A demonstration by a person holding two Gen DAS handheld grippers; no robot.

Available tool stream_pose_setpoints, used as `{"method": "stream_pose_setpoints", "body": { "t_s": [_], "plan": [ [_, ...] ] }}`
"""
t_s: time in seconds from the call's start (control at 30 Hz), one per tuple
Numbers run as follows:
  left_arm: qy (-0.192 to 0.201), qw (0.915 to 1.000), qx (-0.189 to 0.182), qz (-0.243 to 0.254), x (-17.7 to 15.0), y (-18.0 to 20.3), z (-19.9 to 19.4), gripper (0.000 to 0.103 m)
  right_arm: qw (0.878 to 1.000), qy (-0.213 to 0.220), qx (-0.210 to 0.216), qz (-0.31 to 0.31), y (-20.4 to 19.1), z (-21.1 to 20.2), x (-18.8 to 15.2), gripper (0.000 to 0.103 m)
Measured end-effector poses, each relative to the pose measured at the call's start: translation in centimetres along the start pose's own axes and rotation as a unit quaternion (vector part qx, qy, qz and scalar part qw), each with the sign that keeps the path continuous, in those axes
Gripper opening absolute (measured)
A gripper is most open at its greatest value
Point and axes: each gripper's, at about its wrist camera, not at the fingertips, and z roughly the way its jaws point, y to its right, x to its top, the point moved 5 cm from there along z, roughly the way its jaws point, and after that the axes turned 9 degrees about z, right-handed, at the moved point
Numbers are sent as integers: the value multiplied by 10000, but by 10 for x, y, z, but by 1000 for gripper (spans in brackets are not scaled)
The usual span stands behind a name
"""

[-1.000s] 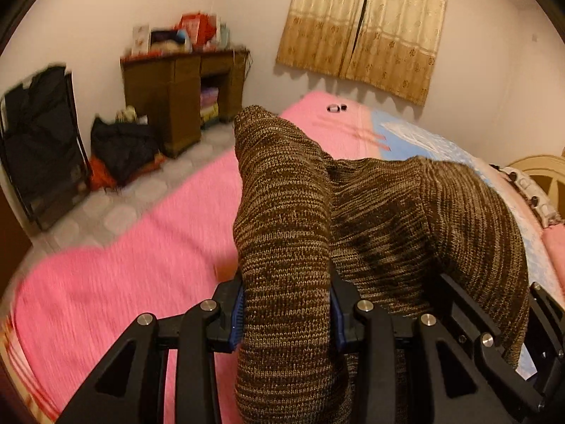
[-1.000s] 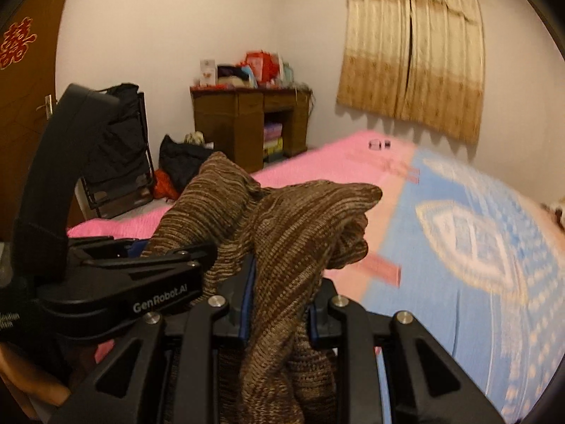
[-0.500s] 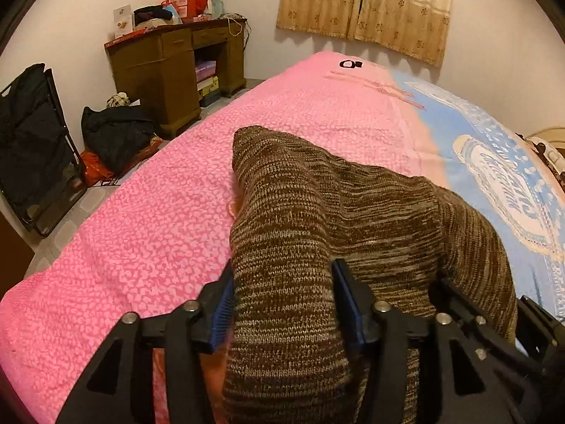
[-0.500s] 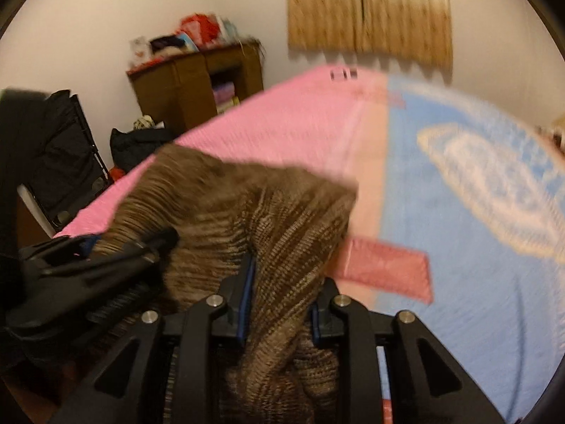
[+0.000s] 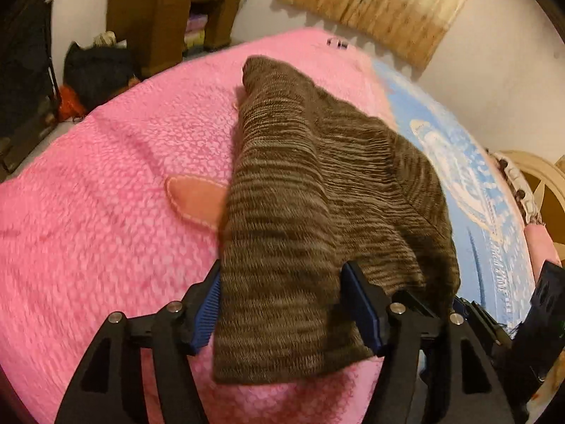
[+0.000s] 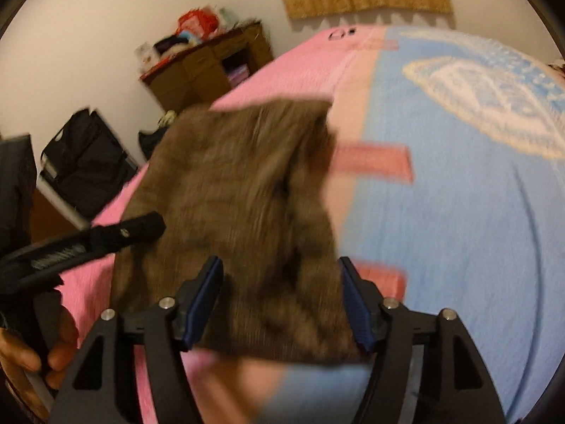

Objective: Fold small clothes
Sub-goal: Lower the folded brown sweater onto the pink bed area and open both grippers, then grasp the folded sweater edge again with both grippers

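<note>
A: Bed [image 5: 88, 233] filled both views, pink textured cover on one half, pale blue on the other. Where did the garment lie?

B: Brown knit sweater [image 5: 317, 190] lay draped on the bed, straddling the pink-blue seam, long axis running away from both cameras toward the curtain [image 5: 381, 3].

A: Jaws?

B: Left gripper [image 5: 287, 304] spread wide, near hem lying loose between its blue pads, not pinched. Right gripper [image 6: 282, 300] equally wide over the same hem. Both about equally near.

A: Texture?

B: Soft, marled ribbing, thick, floppy; one corner tapered to a point far off. Right view blurred, so finer folds couldn't be told.
</note>
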Motion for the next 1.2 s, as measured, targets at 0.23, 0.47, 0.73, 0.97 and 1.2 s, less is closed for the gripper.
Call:
{"method": "stream_pose_setpoints", "body": {
  "t_s": [0.23,0.47,0.73,0.97,1.2],
  "plan": [
    [-44,9991,167,376,3,13,-1,29,9992,-20,-358,-159,-7,-4,-1,22],
    [-79,9992,62,382,-1,-2,-43,21,9946,-430,702,625,-9,-27,0,19],
    [-98,9914,1002,840,-16,-8,-31,35,9968,-644,432,195,-3,-28,-37,22],
    [403,9846,1328,1059,14,0,-48,51,9996,34,98,-262,-3,-65,-17,39],
    [598,9860,1231,947,38,8,-34,55,9975,272,391,526,11,-47,44,59]
  ]
}}
